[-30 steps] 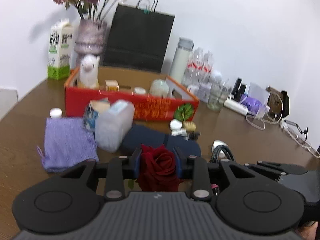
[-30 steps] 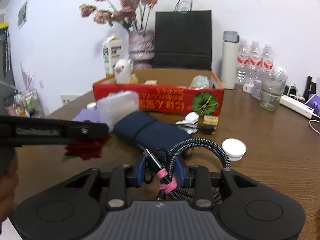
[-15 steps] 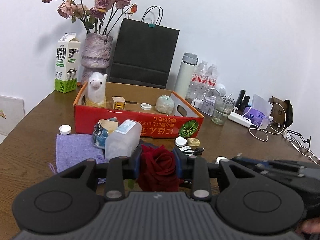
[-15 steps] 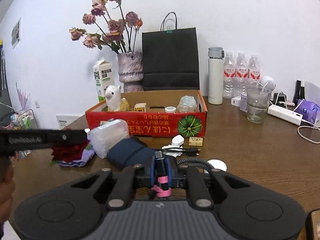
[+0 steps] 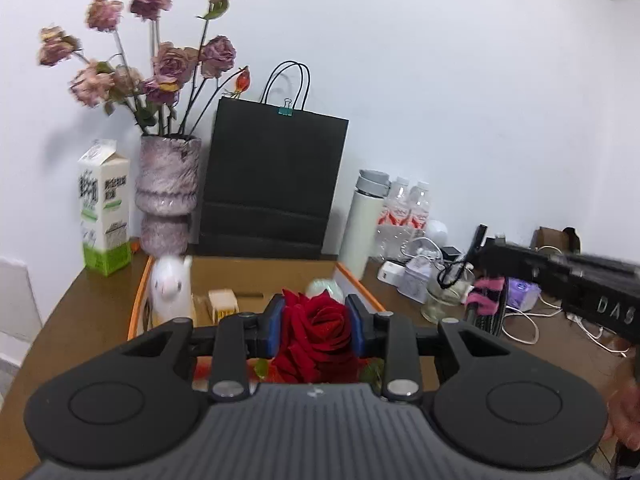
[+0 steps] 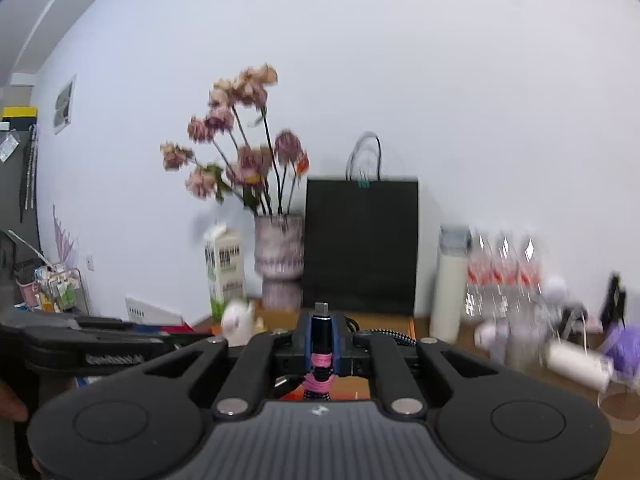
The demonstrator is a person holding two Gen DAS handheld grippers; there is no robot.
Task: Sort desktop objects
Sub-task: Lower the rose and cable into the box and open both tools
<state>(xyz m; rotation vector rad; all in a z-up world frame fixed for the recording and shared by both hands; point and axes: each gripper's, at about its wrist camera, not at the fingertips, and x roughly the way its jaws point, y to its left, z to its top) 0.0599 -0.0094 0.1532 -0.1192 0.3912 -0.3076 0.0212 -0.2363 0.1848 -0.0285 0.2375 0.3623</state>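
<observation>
Rose [image 5: 316,332] being pinched in the left claw [image 5: 316,320] and cable [image 6: 320,336] in the tightly closed right claw [image 6: 321,340], both hanging above the cardboard box [image 5: 348,276], probably for dropping inside.

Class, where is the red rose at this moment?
In the left wrist view, the red rose sits low at centre, clamped between the left gripper fingers, in front of the cardboard box.

Deep red rose [image 5: 316,328], black paper bag [image 5: 272,184], mottled pink vase [image 5: 167,192], seemingly pink-banded cable [image 6: 320,360]
</observation>
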